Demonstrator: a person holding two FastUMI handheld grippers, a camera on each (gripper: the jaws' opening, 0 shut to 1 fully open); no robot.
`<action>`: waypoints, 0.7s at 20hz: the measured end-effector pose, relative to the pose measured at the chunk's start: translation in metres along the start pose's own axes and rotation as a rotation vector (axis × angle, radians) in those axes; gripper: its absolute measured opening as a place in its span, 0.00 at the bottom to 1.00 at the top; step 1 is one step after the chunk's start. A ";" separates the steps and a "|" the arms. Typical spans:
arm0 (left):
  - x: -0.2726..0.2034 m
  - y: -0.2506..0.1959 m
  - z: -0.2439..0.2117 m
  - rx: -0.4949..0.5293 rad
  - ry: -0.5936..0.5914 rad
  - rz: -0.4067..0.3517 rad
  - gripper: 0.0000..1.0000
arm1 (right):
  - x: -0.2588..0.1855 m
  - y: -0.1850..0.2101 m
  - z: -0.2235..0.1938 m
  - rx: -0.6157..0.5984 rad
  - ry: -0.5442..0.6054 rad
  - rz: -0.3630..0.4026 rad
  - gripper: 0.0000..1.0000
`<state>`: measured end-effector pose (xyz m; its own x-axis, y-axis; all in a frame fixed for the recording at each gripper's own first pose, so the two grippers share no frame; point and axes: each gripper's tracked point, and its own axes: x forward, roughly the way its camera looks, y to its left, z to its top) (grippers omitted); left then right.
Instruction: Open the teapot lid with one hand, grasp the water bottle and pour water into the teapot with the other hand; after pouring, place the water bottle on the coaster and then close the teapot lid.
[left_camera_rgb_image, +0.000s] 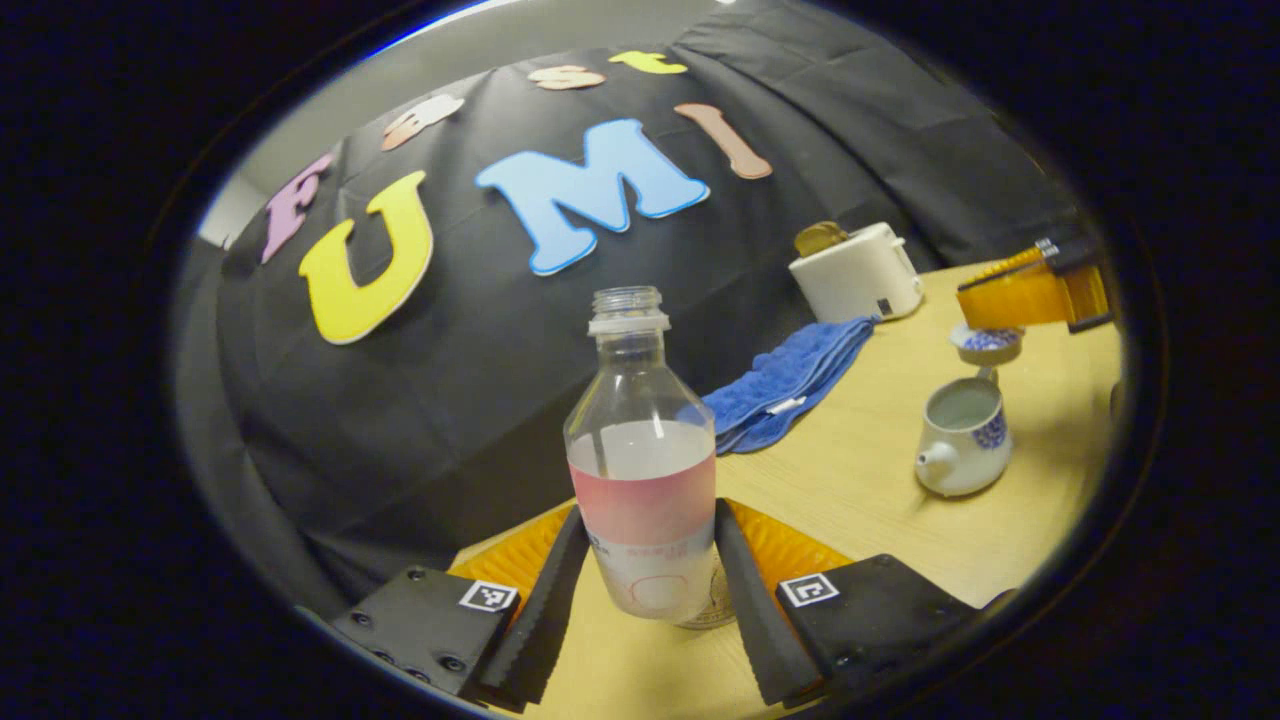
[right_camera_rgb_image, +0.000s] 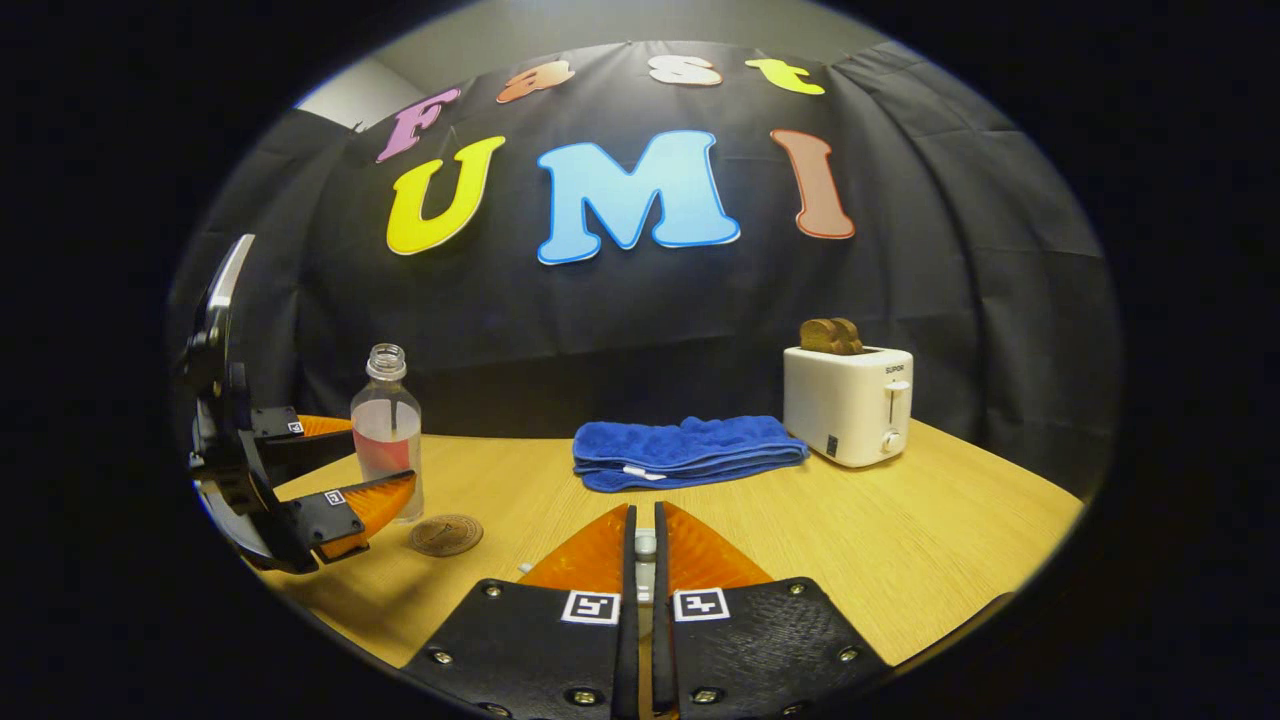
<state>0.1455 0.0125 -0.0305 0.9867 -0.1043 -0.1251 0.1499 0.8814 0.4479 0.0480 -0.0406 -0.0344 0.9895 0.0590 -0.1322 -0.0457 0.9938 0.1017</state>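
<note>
- Water bottle (left_camera_rgb_image: 642, 455), one, uncapped and partly filled, stands upright between the fingers of the left gripper (left_camera_rgb_image: 650, 575) in the left gripper view; both fingers (left_camera_rgb_image: 545, 600) press its lower sides, so they are clamped on it.
- Behind the bottle's base, between the same fingers, an edge of the round coaster (left_camera_rgb_image: 712, 610) peeks out on the table (left_camera_rgb_image: 860, 500).
- Right of those fingers and farther ahead lies one folded blue towel (left_camera_rgb_image: 790, 385); beyond it stands one white toaster (left_camera_rgb_image: 858, 272) with toast in its slot.
- Farther right sits one teapot (left_camera_rgb_image: 962, 435), open at the top, spout pointing back toward the fingers; its lid (left_camera_rgb_image: 986, 342) hangs just above it, held by the right gripper (left_camera_rgb_image: 1030, 295), which reaches in level from the far right edge.
- In the right gripper view, the left gripper (right_camera_rgb_image: 330, 470) comes in level from the far left, its two fingers either side of the bottle (right_camera_rgb_image: 387, 440), which stands upright; the coaster (right_camera_rgb_image: 446, 534) lies just beside the bottle's base, toward the camera.
- At the bottom centre, the right gripper (right_camera_rgb_image: 645, 545) has its fingers nearly together on a small pale knob, the lid's (right_camera_rgb_image: 645, 545), leaving a thin gap.
- Ahead of them is the towel (right_camera_rgb_image: 685, 452), and to the right of them the toaster (right_camera_rgb_image: 848, 400).
</note>
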 end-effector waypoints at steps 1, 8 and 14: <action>0.001 0.006 -0.001 -0.056 -0.007 0.001 0.87 | 0.004 0.005 -0.001 -0.005 0.008 0.007 0.05; 0.004 0.025 -0.009 -0.294 -0.027 -0.015 0.86 | 0.019 0.025 -0.020 -0.025 0.071 0.046 0.05; 0.005 0.025 -0.008 -0.371 -0.044 -0.046 0.86 | 0.023 0.024 -0.033 -0.026 0.108 0.045 0.05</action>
<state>0.1534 0.0375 -0.0270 0.9824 -0.1600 -0.0960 0.1687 0.9815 0.0904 0.0651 -0.0126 -0.0674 0.9659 0.1119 -0.2335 -0.0945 0.9919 0.0844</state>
